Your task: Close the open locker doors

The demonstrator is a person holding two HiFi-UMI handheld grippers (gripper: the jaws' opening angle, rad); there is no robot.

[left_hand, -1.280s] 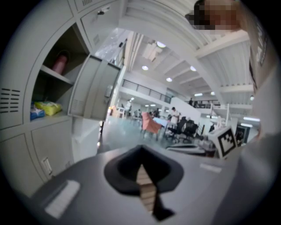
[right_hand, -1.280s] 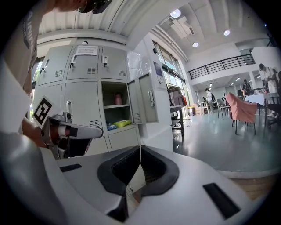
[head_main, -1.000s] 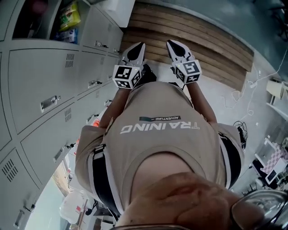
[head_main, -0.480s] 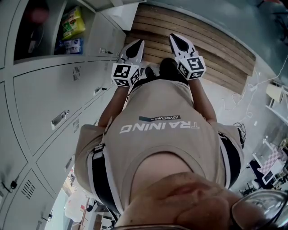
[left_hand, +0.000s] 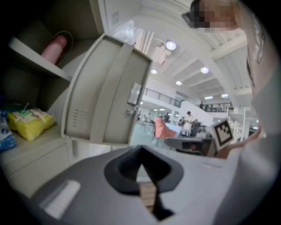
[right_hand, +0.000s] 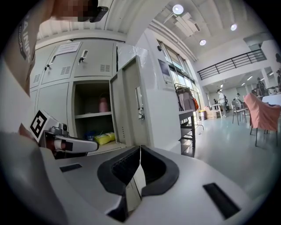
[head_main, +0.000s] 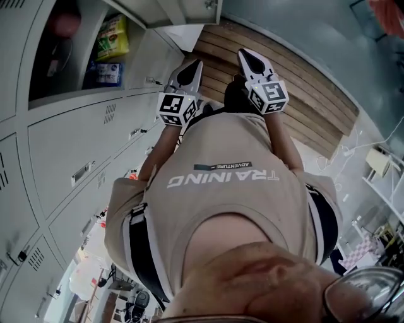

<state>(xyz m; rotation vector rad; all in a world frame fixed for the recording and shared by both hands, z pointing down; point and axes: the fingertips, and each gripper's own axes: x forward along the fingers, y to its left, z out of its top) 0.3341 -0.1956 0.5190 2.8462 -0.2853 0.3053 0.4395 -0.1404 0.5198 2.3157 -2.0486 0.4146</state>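
Compared with a second ago, more of the open locker door is seen at the top edge. It's stood upright, long axis vertical, swung out from its compartment. Left claw and right claw are both pinched together, nothing gripped.

you have one open locker door: pale grey sheet metal, with a latch near its free edge and a small block of vent slots low by the hinge side. it stands upright, swung wide out from its compartment. the neighbouring doors above are shut.
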